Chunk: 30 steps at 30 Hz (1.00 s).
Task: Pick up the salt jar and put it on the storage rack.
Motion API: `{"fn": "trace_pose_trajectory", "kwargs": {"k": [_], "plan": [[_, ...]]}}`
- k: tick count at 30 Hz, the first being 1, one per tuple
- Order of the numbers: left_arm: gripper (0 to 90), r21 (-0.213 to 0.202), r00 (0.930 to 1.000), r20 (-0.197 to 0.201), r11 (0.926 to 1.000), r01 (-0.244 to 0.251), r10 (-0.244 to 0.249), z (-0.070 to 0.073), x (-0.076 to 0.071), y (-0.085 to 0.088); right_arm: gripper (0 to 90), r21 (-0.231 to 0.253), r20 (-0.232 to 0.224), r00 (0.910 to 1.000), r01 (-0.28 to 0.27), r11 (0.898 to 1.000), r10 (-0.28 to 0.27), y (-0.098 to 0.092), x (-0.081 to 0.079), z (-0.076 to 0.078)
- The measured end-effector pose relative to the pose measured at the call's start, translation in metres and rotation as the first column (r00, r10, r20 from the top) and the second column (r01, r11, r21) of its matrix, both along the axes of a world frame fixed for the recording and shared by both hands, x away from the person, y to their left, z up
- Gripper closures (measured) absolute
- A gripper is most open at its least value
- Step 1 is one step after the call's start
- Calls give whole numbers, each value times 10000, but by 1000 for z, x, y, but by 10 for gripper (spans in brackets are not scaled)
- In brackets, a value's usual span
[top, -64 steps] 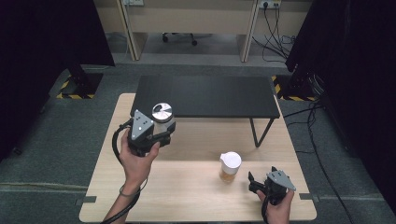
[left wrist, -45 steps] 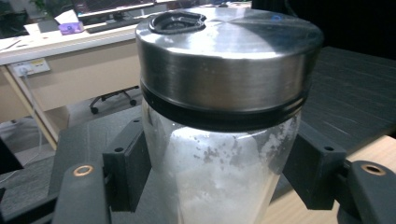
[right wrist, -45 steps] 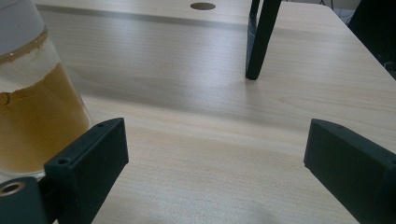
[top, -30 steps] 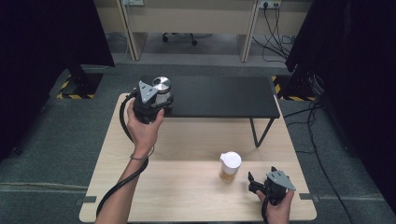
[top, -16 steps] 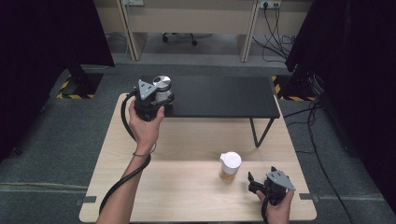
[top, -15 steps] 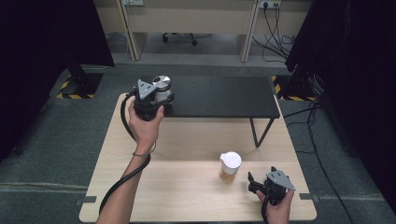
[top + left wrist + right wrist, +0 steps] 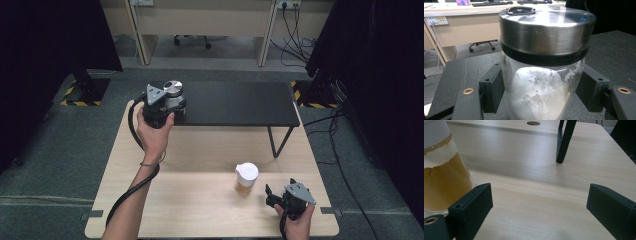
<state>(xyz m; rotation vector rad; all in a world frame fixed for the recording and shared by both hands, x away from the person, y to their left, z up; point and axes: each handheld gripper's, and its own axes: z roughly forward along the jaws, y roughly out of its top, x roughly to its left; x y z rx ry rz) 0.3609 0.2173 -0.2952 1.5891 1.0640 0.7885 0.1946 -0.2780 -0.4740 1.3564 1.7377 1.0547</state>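
Since the earliest frame we note the left gripper [image 7: 167, 102] has carried the jar [image 7: 173, 93] from over the table's middle-left up to the near left corner of the black shelf [image 7: 235, 102]; over the last second it has barely shifted. The right gripper [image 7: 277, 196] has kept its place.

Near edge: right gripper, held low over the wooden table [image 7: 200, 150] at its right front, jaws standing apart with nothing between them. In the right gripper view bare tabletop lies between the jaws.

Just left of it: cup [image 7: 246, 178], white lid, clear wall, ochre powder inside, upright on the table, apart from the gripper. One shelf leg [image 7: 564, 141] stands beyond.

Farther, left: left gripper, clenched on the jar. We see both pads pressed to the glass below a steel lid [image 7: 547, 30]; white powder inside. The jar stands upright at the shelf's corner; whether its base rests on the shelf we cannot tell.

Far: desk legs, office chair [image 7: 191, 40], cables.
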Motion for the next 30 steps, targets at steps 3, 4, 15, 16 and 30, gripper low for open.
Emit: {"fn": "trace_pose_trajectory", "kwargs": {"k": [3, 4, 15, 16, 30], "plan": [[301, -127, 10000, 41, 9999, 52, -51, -1, 0, 2, 67, -9, 5, 10000, 2, 10000, -2, 0, 0, 0], [300, -96, 10000, 62, 9999, 49, -48, 0, 0, 2, 67, -9, 5, 10000, 3, 10000, -3, 0, 0, 0], [145, -207, 9996, 247, 9997, -143, 148, -2, -7, -2, 67, -21, 16, 10000, 0, 10000, 0, 1, 0, 0], [112, -178, 9991, 364, 9996, -230, 237, -3, -10, -4, 67, -17, 12, 10000, 0, 10000, 0, 1, 0, 0], [25, -6, 9956, 701, 9980, -627, 626, -9, -31, -9, 67, 6, 5, 10000, 18, 10000, -18, 0, 0, 0]]}}
